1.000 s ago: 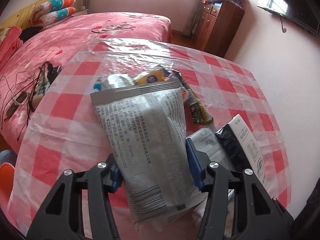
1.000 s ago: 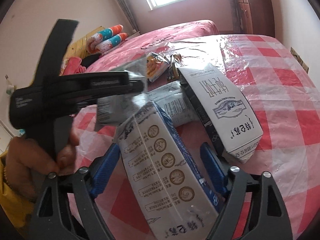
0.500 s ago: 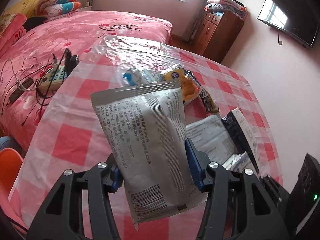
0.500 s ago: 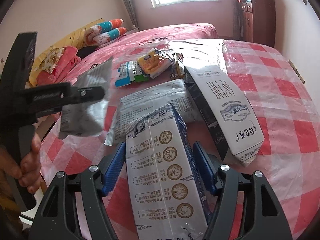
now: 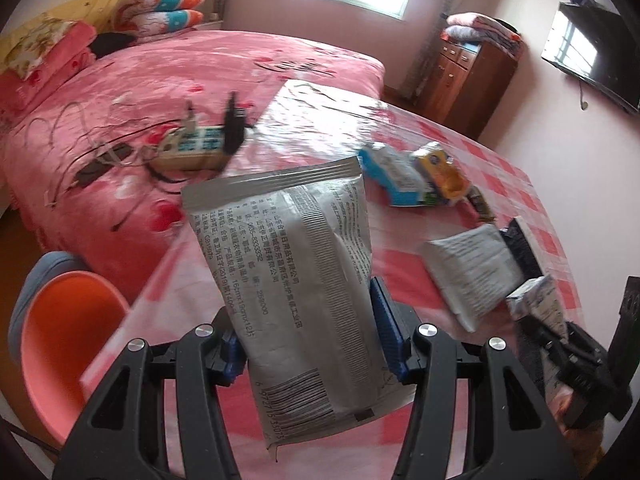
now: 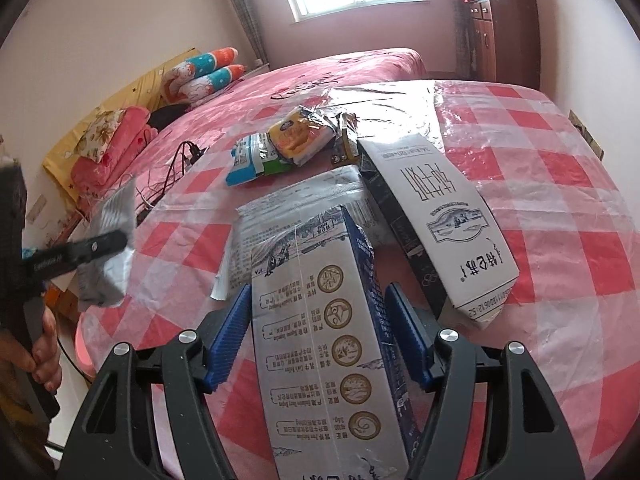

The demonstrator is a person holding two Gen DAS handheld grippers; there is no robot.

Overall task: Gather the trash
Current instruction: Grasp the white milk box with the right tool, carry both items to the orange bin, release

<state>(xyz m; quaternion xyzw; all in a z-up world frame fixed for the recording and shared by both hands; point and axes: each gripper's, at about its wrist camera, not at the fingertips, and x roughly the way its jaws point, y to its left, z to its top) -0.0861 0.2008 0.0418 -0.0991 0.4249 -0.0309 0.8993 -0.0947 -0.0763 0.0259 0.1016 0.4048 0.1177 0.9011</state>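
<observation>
My left gripper [image 5: 306,340] is shut on a silver foil pouch [image 5: 296,276] with black print and holds it above the table's left edge; it also shows at the left of the right wrist view [image 6: 108,256]. My right gripper [image 6: 318,336] is shut on a flattened white and blue milk carton [image 6: 336,344] above the table. On the red and white checked table [image 6: 560,184] lie a second flattened carton [image 6: 444,224], a silver pouch [image 6: 296,208], a blue and white wrapper [image 6: 250,158], a yellow snack bag [image 6: 300,138] and a dark wrapper [image 6: 346,140].
An orange bin [image 5: 60,340] stands on the floor below the table's left edge. A pink bed [image 5: 160,92] with a power strip and cables [image 5: 192,144] lies behind the table. A wooden cabinet [image 5: 472,76] stands at the back right.
My left gripper has swung left with the silver pouch, off the pile toward the table's left edge and the orange bin. The right gripper still holds the carton and has hardly moved.
</observation>
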